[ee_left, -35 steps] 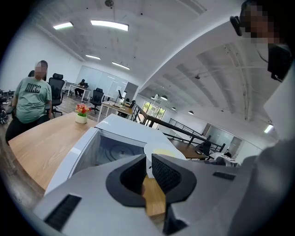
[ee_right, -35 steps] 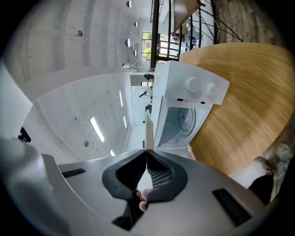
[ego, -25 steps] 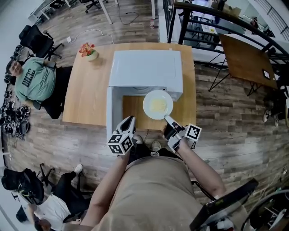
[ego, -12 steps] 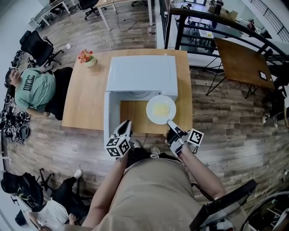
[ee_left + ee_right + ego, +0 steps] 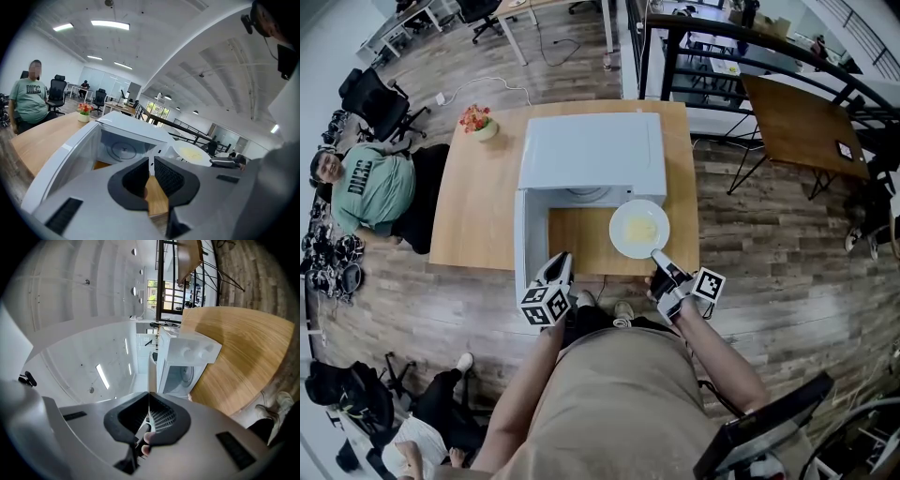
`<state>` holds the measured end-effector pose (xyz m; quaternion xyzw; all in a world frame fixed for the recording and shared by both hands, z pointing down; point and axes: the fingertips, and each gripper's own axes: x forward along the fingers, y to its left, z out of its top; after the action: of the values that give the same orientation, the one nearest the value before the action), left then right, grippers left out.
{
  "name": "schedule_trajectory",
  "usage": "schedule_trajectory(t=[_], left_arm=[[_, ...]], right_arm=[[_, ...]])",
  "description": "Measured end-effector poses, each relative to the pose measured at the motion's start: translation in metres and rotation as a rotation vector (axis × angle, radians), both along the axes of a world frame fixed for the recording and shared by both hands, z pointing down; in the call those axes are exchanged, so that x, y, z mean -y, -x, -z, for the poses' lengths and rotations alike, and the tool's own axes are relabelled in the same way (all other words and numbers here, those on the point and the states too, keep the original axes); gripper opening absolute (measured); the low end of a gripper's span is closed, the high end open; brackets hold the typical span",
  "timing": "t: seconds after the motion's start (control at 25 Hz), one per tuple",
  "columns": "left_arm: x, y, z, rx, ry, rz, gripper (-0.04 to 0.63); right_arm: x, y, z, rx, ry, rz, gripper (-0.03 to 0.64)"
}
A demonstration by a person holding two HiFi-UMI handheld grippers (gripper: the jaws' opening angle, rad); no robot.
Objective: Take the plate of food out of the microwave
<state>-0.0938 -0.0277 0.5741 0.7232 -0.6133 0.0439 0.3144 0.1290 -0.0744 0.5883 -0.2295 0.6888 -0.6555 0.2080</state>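
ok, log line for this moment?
plate: out of microwave, in front of it | right claw: shut on plate rim | left claw: shut, empty, by open door

Bright even daylight, fisheye-warped dark edges

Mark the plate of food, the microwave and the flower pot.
plate of food (image 5: 637,228): head view, centre, on the yellow food.
microwave (image 5: 592,150): head view, middle of its white top.
flower pot (image 5: 487,129): head view, pale pot below the blooms.
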Motion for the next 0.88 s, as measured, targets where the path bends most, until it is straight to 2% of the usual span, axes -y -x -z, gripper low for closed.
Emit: schedule_trajectory(t=[0.56, 0.88], left_arm=[[-0.011, -0.002, -0.016, 0.016, 0.043, -0.015, 0.021], [-0.013, -0.001, -0.022, 0.016, 0.059, -0.040, 0.021]], right_arm=[[-0.004, -0.003, -0.032, -0.017, 0.044, 0.007, 0.014], [-0.002, 0.002, -0.060, -0.058, 0.058, 0.018, 0.014]])
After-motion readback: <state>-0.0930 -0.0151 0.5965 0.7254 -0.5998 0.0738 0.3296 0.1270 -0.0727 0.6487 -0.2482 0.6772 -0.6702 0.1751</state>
